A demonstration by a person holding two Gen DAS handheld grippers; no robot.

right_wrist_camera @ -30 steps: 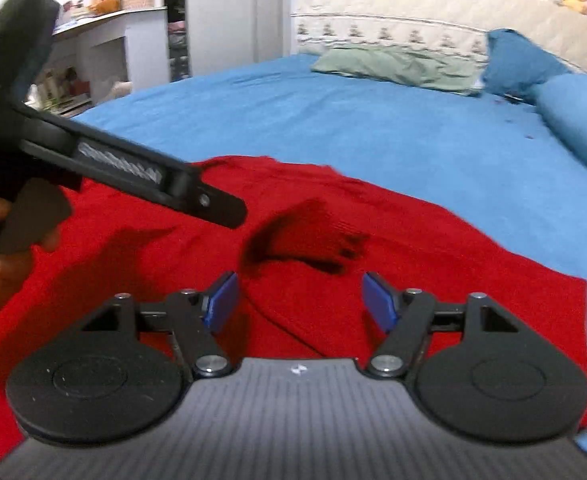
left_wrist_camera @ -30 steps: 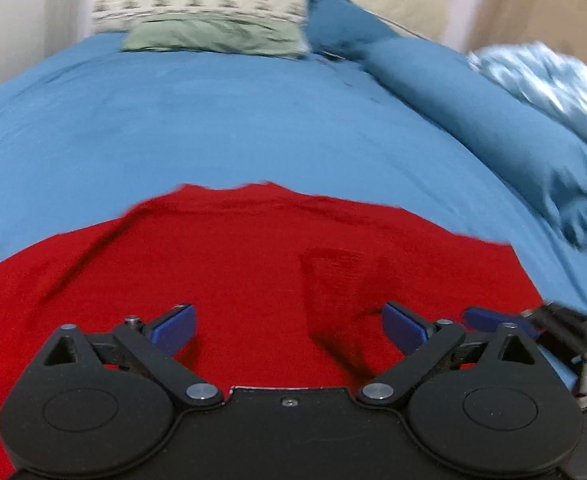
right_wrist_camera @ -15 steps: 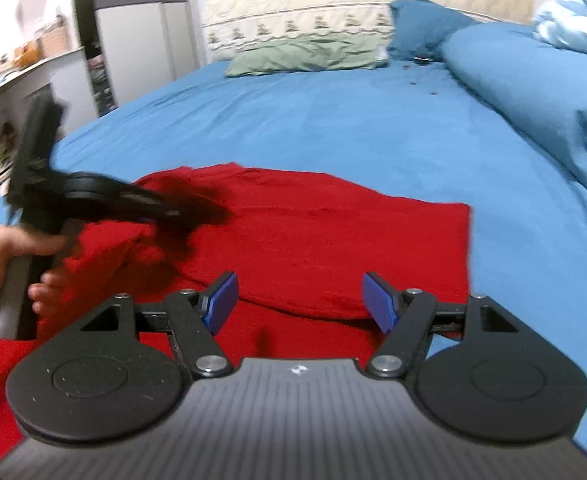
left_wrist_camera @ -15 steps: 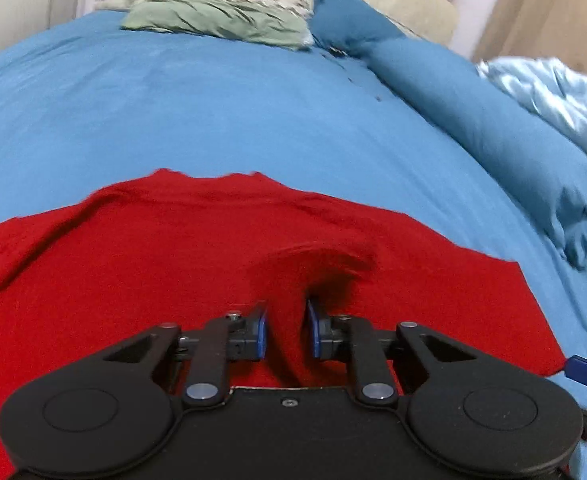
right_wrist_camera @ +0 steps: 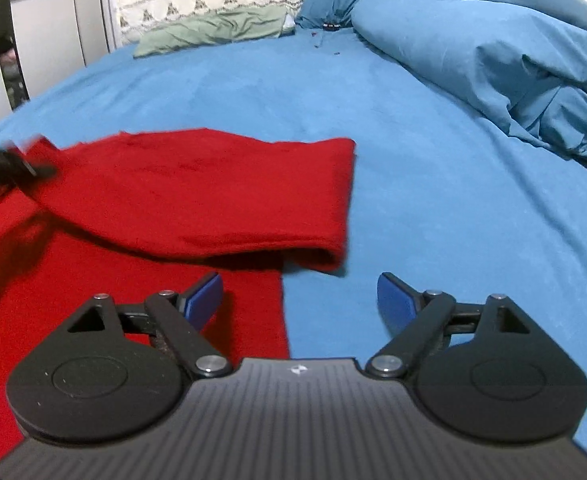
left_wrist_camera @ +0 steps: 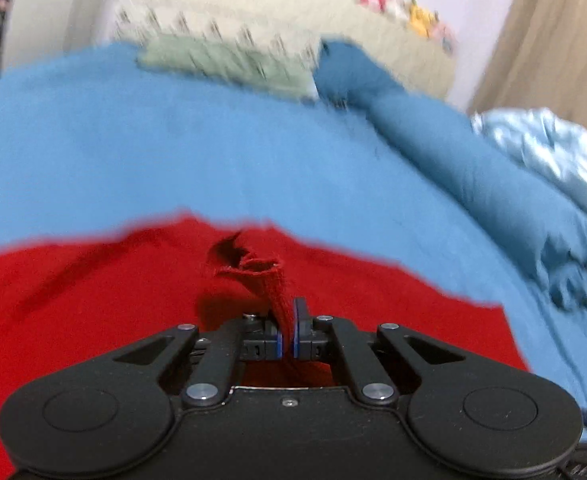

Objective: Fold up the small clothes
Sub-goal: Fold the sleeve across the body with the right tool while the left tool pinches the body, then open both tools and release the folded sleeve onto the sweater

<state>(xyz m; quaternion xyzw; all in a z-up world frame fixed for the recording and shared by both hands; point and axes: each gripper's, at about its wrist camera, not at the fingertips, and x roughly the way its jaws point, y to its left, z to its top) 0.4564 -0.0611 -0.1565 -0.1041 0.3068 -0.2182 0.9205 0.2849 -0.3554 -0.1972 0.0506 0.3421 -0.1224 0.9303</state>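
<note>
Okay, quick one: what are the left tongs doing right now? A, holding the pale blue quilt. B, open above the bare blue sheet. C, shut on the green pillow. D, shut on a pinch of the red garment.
D: the left tongs have their blue pads closed on a raised fold of the red garment.

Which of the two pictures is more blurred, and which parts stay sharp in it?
Left wrist view: strongly smeared across the headboard and green pillow, while the left gripper and its pinched red garment stay sharp. Right wrist view: mostly crisp, blur only at its left edge; both bend the blue bed by fisheye.
</note>
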